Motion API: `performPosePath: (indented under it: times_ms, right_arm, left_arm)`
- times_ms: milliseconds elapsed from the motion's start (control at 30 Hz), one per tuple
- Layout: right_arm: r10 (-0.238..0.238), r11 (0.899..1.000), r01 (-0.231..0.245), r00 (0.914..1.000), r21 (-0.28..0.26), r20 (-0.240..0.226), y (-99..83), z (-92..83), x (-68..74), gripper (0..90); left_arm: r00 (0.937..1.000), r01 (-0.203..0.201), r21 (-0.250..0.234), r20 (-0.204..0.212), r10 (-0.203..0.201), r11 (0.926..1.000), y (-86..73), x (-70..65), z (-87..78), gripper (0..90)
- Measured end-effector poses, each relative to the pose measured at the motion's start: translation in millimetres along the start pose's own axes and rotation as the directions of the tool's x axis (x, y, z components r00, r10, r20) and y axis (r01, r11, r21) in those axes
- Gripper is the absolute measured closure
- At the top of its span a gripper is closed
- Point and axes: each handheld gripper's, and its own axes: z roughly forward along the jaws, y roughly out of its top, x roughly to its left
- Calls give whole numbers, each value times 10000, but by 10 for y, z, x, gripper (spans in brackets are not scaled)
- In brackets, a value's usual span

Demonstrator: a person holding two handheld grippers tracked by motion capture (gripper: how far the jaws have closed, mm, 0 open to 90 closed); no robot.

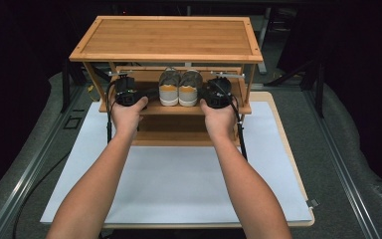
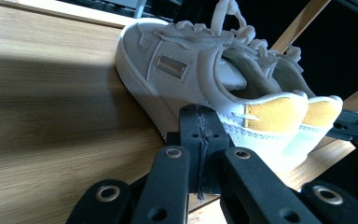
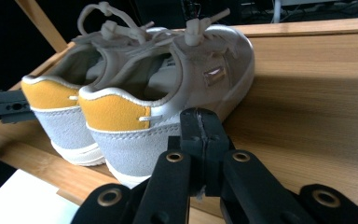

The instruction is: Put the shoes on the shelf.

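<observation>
1. Now the pair of shoes [image 1: 180, 87] stands side by side on the middle shelf [image 1: 149, 107] of the wooden rack [image 1: 166, 40], heels toward the person, under the top board
2. Both shoes are pale grey with yellow heel patches [image 3: 109, 112] and pale laces; their inner sides touch
3. At the left of the pair, the left gripper [image 1: 126, 92] sits in the left hand [image 1: 128, 114], just beside the left shoe [image 2: 200, 79] at shelf height
4. Its jaws are pressed together with nothing between them, their tips near that shoe's heel side in the left gripper view [image 2: 199, 116]
5. On the other flank, the right gripper [image 1: 218, 93] in the right hand [image 1: 220, 119] is just beside the right shoe [image 3: 168, 88]
6. Its jaws too are closed on nothing, tips close to that shoe's heel [image 3: 199, 123]
7. Below the rack lies a white sheet [image 1: 179, 184] on the table [image 1: 298, 179]
</observation>
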Motion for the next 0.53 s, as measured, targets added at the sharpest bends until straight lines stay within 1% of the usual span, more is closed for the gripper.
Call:
performPosePath:
  times_ms: [33, 67, 100, 133, 167, 300, 333, 367, 400, 433, 467, 500, 533]
  right_arm:
    - [-18, 9999, 17, 10000, 106, 36, 2, 6, -6, 900]
    - [46, 9999, -46, 10000, 93, 8, 3, 14, -17, 900]
    - [107, 9999, -106, 9999, 103, -54, 6, 19, -24, 900]
    - [134, 9999, -134, 9999, 30, 39, 6, 26, -25, 900]
    - [189, 9998, -189, 9998, 14, 14, 7, 34, -27, 900]
    - [193, 9998, -193, 9998, -7, 53, 13, 42, -28, 900]
    - [202, 9998, -202, 9998, -4, 62, 10, 34, -28, 900]
    - [344, 9988, -350, 9992, -349, -179, -10, -3, -26, 880]
    - [344, 9988, -350, 9992, -349, -179, -10, -3, -26, 880]
    - [408, 9981, -419, 9988, -458, -258, -40, -84, 0, 854]
    - [408, 9981, -419, 9988, -458, -258, -40, -84, 0, 854]
    - [311, 9980, -324, 9992, -542, -251, -57, -119, 24, 846]
    - [97, 9979, -107, 9998, -634, -164, -76, -166, 58, 826]
  left_arm:
    - [10000, -28, -23, -43, 28, 10000, 4, -3, 8, 900]
    - [10000, -48, -57, -75, 47, 10000, 6, 1, 17, 900]
    - [10000, -35, -71, -59, 35, 10000, 7, 6, 21, 899]
    - [10000, 15, -3, -7, -15, 10000, 9, 17, 23, 900]
    - [10000, 75, 19, 47, -75, 10000, 12, 26, 25, 899]
    - [10000, 74, 47, 51, -75, 10000, 17, 43, 20, 899]
    - [9999, 119, -115, 33, -118, 9999, 9, 36, 7, 898]
    - [9999, 99, -301, 72, -97, 9995, 8, 7, -26, 897]
    - [9999, 99, -301, 72, -97, 9995, 8, 7, -26, 897]
    - [10000, -67, -368, 34, 68, 9993, 10, -13, -62, 897]
    - [9999, -107, -381, -26, 106, 9992, 3, -41, -92, 897]
    - [9990, -435, -376, -125, 431, 9983, -8, -54, -139, 896]
    - [9983, -579, -347, -89, 576, 9977, -15, -58, -168, 896]
